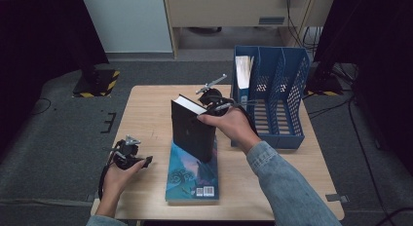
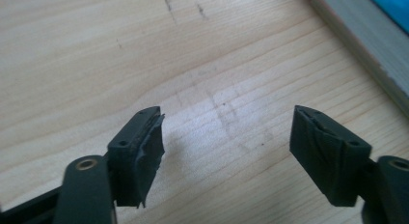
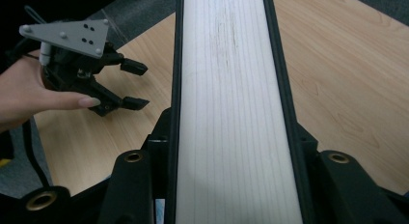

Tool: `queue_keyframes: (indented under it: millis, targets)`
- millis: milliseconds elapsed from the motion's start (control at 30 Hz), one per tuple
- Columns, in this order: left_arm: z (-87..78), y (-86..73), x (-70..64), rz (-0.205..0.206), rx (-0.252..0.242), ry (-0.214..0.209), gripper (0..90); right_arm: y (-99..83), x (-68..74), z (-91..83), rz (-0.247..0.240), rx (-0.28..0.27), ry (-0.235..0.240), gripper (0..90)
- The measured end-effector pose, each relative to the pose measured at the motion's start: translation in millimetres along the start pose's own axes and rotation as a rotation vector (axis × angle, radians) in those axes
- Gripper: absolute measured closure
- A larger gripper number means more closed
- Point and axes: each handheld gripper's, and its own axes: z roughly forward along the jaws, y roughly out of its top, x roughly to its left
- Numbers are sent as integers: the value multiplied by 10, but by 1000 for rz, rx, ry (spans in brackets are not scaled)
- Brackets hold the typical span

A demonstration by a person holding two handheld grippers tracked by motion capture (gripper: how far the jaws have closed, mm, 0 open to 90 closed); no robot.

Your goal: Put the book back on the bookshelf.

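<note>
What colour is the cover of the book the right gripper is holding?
Black cover, white page edges; clearest in the high view.

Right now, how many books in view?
3: black hardcover book upright in the right claw, blue illustrated book flat on the table, white book in the blue rack; others may hide.

A lab or recording studio set up for desk work is shown. A small wooden table [image 1: 146, 114] is placed on grey carpet, flanked by dark curtains at left and right. A stand base marked with yellow-and-black hazard tape [image 1: 96, 84] is seen at far left. Cables [image 1: 336, 106] are trailed across the floor at right. A blue office file rack [image 1: 280, 97] is set on the table.
</note>
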Motion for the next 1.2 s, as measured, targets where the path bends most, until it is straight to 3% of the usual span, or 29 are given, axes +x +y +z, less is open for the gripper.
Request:
queue_keyframes:
  millis: [100, 267, 500, 667, 1000, 1200]
  targets:
    - [54, -21, 21, -5, 19, -4, 197, -15, -59, -22, 56, -5, 9, 523]
    - [101, -39, 9, 10, 50, -6, 163, -32, -87, -68, 107, -9, 14, 523]
    - [135, -48, 8, -4, 44, 11, 87, -84, -78, -203, 111, -32, 8, 523]
    - [163, -141, -32, 16, -17, 15, 7, -153, -57, -306, 109, -43, -1, 523]
    - [189, -220, 22, 12, -103, 22, 0, -286, 13, -576, 116, -67, -32, 522]
    - [196, -249, 7, 2, -132, 31, 0, -409, 35, -720, 124, -95, -1, 521]
